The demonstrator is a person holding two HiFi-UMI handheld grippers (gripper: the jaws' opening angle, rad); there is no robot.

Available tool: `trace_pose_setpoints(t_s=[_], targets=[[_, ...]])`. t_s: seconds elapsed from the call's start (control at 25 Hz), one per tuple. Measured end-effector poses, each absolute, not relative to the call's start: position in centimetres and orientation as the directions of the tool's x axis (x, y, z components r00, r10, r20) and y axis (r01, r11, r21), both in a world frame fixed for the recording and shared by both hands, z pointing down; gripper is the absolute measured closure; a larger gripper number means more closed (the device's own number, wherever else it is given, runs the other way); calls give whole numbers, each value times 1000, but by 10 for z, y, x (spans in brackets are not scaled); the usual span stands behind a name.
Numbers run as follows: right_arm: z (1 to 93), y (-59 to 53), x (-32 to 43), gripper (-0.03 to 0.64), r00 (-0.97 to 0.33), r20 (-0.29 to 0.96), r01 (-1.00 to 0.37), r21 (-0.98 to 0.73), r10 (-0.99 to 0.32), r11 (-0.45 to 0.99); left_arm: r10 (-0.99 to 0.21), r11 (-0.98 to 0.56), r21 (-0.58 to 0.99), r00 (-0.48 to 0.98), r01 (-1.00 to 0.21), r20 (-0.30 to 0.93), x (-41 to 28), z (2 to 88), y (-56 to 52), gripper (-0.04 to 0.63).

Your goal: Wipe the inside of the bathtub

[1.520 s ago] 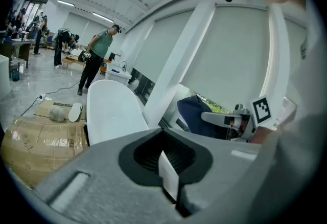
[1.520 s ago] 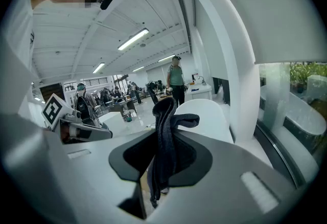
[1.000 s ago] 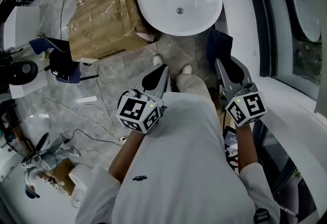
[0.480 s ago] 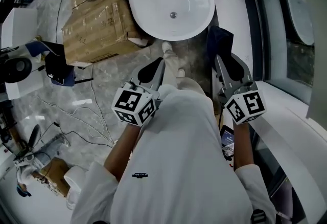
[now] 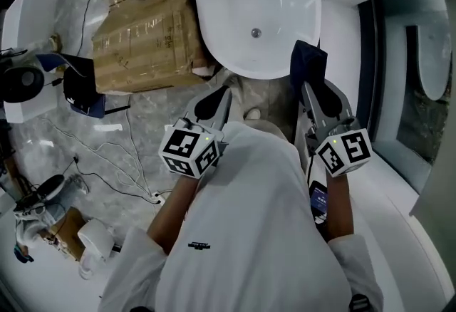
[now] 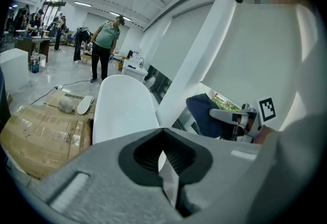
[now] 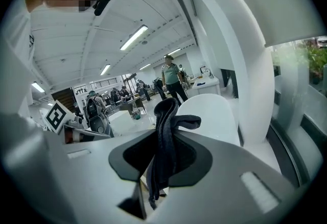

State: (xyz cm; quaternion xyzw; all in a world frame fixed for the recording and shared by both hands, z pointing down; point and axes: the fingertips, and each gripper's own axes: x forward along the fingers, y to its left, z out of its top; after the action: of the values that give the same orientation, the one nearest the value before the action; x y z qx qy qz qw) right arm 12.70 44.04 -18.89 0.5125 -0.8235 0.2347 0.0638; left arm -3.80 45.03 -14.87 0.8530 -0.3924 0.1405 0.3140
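At left lies a box (image 5: 142, 33). The left gripper (image 5: 226, 94) is closed with nothing in it, held at chest height. The tub (image 5: 235, 11) stands just ahead, its near end beyond the feet. The right gripper (image 5: 313, 93) is clamped on a dark cloth (image 5: 308, 61), which bunches above its jaws. The step looks like the approach: best to reach over the near rim, keep the clamp firm, and press a broad fold of the cloth flat on the wall, not a loose tail. Since a second ago the tub has drawn nearer, and both grippers stay as they were.
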Motion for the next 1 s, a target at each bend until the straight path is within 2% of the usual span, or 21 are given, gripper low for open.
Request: trace_pose_setpoints(t_s=[0.16,0.4,0.64,1.0], targets=[[-195,383,110,546,-484,371,-868,-317,-793,382,-564,-480,449,657,-754,500,-51,-146,387,595],[-205,296,92,546,-467,407,-880,-300,-785,368,-531,-553,410,686,-726,498,-65,-156,292,595],[-207,228,66,546,-473,448,-879,-294,-759,375,-548,-526,422,674,-738,496,-96,-143,233,595],[-194,166,32,546,-566,486,-824,-301,-666,481,-612,-467,417,626,-780,484,-110,-123,169,595]])
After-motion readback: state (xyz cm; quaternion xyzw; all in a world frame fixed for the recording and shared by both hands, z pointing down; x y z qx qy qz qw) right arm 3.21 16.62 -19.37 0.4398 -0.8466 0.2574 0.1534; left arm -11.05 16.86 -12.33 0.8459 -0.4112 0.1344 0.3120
